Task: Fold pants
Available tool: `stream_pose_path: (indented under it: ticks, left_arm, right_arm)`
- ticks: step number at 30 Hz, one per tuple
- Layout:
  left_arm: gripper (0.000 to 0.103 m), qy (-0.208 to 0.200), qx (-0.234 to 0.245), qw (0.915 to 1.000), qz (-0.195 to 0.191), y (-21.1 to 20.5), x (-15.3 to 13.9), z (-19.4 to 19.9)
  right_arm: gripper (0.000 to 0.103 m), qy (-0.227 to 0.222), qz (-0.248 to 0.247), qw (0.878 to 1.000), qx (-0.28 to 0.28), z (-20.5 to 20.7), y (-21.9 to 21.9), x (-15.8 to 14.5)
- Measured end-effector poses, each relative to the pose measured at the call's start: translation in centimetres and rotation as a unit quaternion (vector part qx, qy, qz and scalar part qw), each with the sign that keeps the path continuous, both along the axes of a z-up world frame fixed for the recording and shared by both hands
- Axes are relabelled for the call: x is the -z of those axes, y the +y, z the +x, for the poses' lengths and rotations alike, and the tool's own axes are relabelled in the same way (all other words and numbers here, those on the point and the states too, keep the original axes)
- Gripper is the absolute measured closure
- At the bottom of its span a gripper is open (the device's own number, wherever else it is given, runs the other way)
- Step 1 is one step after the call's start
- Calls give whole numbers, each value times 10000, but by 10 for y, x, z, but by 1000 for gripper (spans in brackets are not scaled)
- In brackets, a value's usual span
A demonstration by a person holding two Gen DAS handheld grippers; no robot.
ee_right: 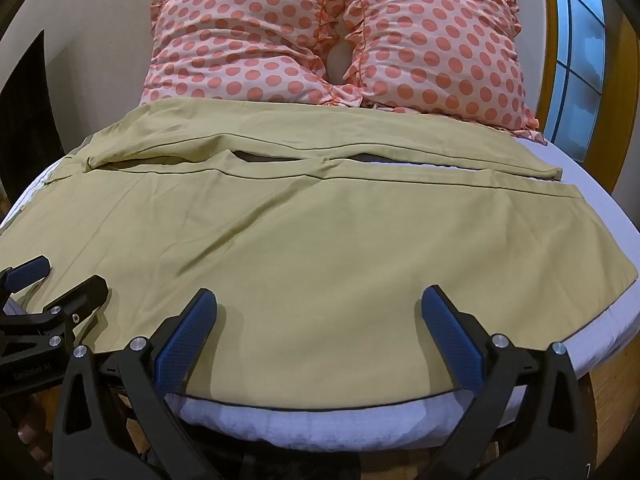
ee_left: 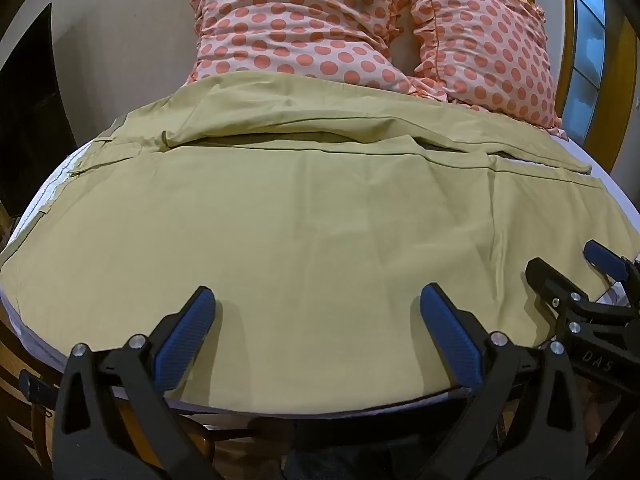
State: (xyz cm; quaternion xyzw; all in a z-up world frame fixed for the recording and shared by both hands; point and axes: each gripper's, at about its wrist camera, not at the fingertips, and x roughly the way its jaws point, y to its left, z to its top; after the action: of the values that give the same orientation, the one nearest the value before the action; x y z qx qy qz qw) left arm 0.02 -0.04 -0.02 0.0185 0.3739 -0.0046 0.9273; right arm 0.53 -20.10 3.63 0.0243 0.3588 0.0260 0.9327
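Note:
Olive-yellow pants [ee_left: 312, 216] lie flat across the bed, waist at the left, both legs running to the right; they also show in the right wrist view [ee_right: 304, 232]. My left gripper [ee_left: 316, 300] is open and empty, just above the near leg close to the bed's front edge. My right gripper [ee_right: 318, 300] is open and empty over the same leg, further right, near the hem end. Each gripper shows in the other's view: the right gripper [ee_left: 560, 268] at the right, the left gripper [ee_right: 60, 276] at the left.
Two pink pillows with orange dots [ee_right: 332, 40] stand at the head of the bed beyond the pants. The white mattress [ee_right: 320, 420] shows under the near edge. A window [ee_right: 576, 52] in a yellow frame is at the right, a dark panel [ee_left: 28, 120] at the left.

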Motion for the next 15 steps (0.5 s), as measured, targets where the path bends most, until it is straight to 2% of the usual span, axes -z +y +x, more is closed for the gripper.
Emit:
stream_pose_path:
  ticks: [15]
  left_arm:
    - [2,-32,1,10000,-30,0,0,0]
  right_arm:
    - [1,-21,0,10000,0,0,0,0]
